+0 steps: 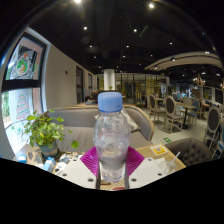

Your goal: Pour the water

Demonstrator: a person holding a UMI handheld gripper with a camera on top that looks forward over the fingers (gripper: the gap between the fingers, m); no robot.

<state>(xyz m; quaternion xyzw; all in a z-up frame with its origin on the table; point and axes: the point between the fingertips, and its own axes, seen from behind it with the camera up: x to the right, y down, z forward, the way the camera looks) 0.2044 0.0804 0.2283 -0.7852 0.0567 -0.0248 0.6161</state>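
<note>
Gripper [112, 165]: only the two fingers' inner pads show, w/ magenta-purple colour, one each side, splaying outward like a shallow V. Pad [92, 160] on one side looks flat, matte, w/ straight edges; other approx the same. Faint lines on the pads, maybe a ribbed texture, can't tell for sure. Finger bodies, screws, cables: not visible. No hand or sleeve in view.

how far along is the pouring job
Early stage. Done: the bottle is between the gripper pads, which look closed on it, and it seems lifted off the table. In hand: it stands upright, and its blue cap is on. Left: uncapping, tilting and pouring; no cup or glass is in view.
</note>
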